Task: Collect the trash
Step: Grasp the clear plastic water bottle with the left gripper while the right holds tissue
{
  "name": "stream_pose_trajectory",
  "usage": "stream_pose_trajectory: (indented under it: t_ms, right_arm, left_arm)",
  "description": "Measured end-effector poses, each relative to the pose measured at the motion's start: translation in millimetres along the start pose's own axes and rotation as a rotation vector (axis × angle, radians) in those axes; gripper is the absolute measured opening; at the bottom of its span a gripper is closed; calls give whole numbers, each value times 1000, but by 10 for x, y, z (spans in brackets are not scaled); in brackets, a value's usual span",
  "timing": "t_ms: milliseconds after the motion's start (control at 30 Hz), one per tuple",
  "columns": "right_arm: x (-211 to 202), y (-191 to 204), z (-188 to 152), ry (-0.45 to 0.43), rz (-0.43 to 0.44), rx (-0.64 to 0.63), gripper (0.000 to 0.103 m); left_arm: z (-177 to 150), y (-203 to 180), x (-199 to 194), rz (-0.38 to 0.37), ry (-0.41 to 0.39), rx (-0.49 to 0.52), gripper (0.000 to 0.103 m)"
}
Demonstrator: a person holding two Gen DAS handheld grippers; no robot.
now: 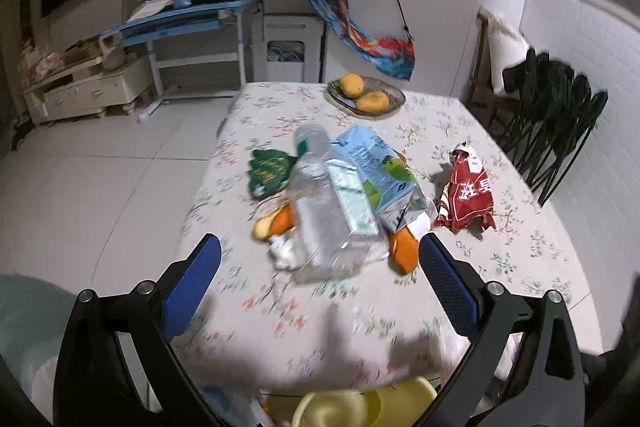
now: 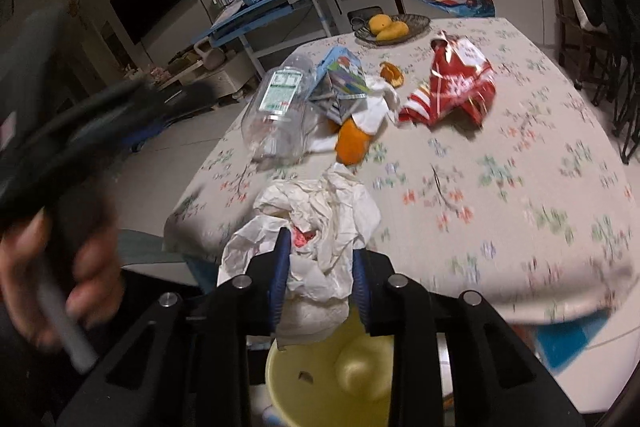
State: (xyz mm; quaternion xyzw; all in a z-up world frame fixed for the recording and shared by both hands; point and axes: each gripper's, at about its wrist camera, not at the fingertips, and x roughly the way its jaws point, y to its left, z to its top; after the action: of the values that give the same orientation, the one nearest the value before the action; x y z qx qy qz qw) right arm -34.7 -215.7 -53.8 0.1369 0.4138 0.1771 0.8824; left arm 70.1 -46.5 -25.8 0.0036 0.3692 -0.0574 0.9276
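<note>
Trash lies on the floral table (image 1: 328, 311): a clear plastic bottle (image 1: 320, 203), a blue milk carton (image 1: 376, 171), orange peel (image 1: 404, 247), a green wrapper (image 1: 268, 167) and a red snack bag (image 1: 468, 191). My left gripper (image 1: 320, 267) is open and empty, just in front of the bottle. My right gripper (image 2: 320, 259) is shut on crumpled white tissue (image 2: 316, 223) at the table's near edge, above a yellow bin (image 2: 332, 379). The bottle (image 2: 276, 111), carton (image 2: 340, 75), peel (image 2: 352, 143) and red bag (image 2: 452, 87) also show in the right wrist view.
A fruit plate (image 1: 366, 93) with oranges stands at the table's far end. Dark folding chairs (image 1: 556, 119) stand to the right. The yellow bin (image 1: 348, 407) sits below the near table edge. The person's left hand and gripper (image 2: 60, 155) are at the left.
</note>
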Motion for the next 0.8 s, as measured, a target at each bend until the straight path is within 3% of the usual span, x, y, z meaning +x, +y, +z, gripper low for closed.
stream_pose_trajectory:
  t_ms: [133, 300, 433, 800]
  right_arm:
    - [-37, -59, -10, -4, 1, 16, 32]
    - [-71, -127, 4, -16, 13, 43, 34]
    - [-77, -147, 14, -28, 32, 56, 36]
    - [-43, -157, -23, -21, 41, 58, 37]
  left_arm:
    - [116, -185, 344, 56, 46, 69, 96]
    - [149, -141, 620, 118, 125, 102, 96]
    - [171, 11, 638, 103, 140, 74, 96]
    - [403, -136, 862, 108, 150, 81, 95]
